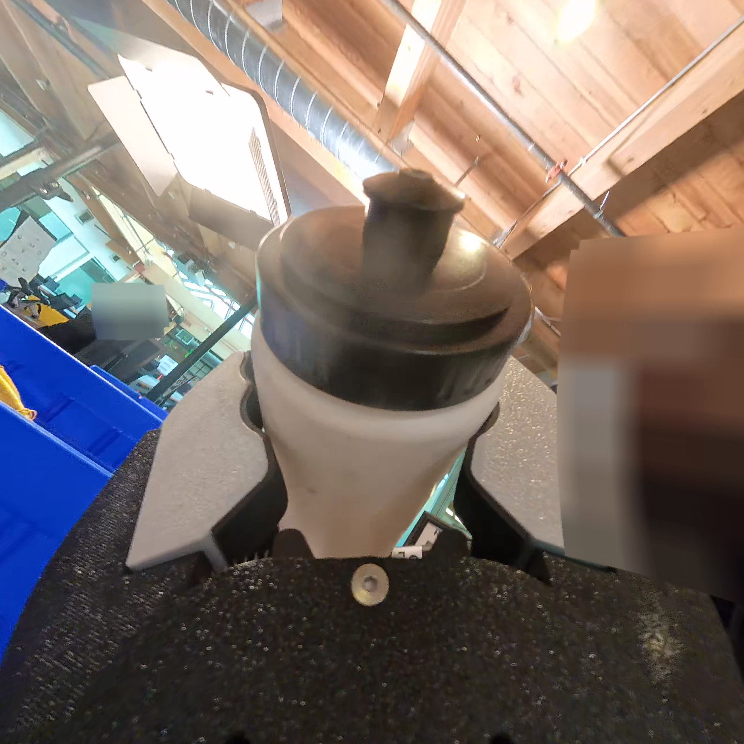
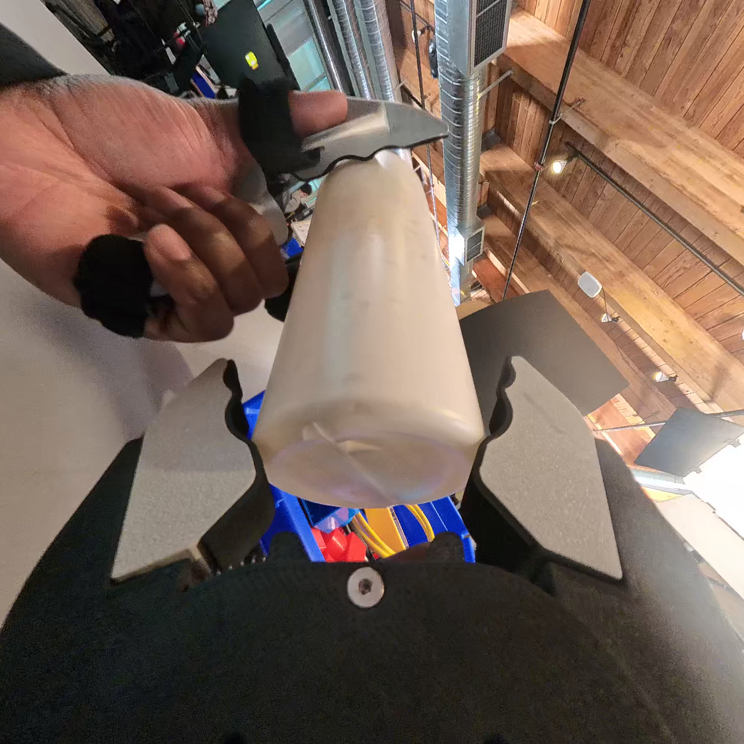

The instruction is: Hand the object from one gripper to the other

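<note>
Item: bottle — white plastic, black sports cap; likely light, slightly squeezable, smooth. Held mid-air near neck by left hand-held gripper. Right hand-held gripper wide, flanking base w/o clear contact. Grip pt: lower body.

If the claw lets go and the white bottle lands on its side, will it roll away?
Probably yes: the white bottle is round and smooth-sided, so it would likely roll. It looks like fairly stiff plastic, since the left claw squeezing below the black cap shows no dent. The sides look slick, so it might slip in a loose grip.
</note>
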### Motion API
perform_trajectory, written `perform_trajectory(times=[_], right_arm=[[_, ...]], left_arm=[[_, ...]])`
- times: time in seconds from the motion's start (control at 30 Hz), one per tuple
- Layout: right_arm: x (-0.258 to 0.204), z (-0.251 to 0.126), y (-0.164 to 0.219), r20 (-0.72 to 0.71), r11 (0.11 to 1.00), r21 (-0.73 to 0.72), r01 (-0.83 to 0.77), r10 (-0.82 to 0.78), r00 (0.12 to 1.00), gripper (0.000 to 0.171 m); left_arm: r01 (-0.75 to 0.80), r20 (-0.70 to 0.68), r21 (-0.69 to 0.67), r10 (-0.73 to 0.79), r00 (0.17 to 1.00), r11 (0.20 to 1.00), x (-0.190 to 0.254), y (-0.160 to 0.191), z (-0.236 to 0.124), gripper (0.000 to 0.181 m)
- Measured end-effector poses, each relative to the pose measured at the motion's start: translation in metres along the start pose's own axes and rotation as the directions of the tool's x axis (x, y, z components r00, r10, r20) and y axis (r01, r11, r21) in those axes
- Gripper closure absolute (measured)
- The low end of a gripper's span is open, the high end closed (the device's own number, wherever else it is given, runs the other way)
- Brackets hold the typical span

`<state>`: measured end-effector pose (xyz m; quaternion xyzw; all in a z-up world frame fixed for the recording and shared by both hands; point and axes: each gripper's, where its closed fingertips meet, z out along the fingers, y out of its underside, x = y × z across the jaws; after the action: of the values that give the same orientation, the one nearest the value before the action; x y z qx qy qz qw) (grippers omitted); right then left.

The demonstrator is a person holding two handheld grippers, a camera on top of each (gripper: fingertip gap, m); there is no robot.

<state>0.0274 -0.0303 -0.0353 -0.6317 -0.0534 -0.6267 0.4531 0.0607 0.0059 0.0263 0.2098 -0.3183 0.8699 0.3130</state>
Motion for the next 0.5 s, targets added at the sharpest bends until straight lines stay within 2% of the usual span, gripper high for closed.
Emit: perform_trajectory(times=[0.2, 0.37, 0.43, 0.5], right_arm=[[-0.001, -0.006, 0.004, 0.041, 1.000, -0.020, -0.003, 0.003, 0.999, 0.057], [0.012, -0.018, 0.007, 0.067, 0.998, -0.042, -0.057, 0.060, 0.996, 0.062], [0.016, -0.026, -0.001, 0.110, 0.990, -0.003, -0.143, 0.142, 0.984, 0.063], [0.020, -0.032, -0.008, 0.180, 0.952, 0.029, -0.305, 0.295, 0.938, 0.064]], left_arm=[[-0.004, 0.014, -0.095, 0.005, 1.000, 0.995, -0.005, 0.011, 0.000, 0.072], [-0.160, 0.048, -0.293, 0.181, 0.982, 0.943, -0.007, 0.031, 0.003, 0.079], [-0.258, 0.021, -0.331, 0.280, 0.960, 0.908, -0.004, 0.031, 0.001, 0.075], [-0.314, -0.019, -0.319, 0.325, 0.946, 0.894, 0.002, 0.026, -0.001, 0.069]])
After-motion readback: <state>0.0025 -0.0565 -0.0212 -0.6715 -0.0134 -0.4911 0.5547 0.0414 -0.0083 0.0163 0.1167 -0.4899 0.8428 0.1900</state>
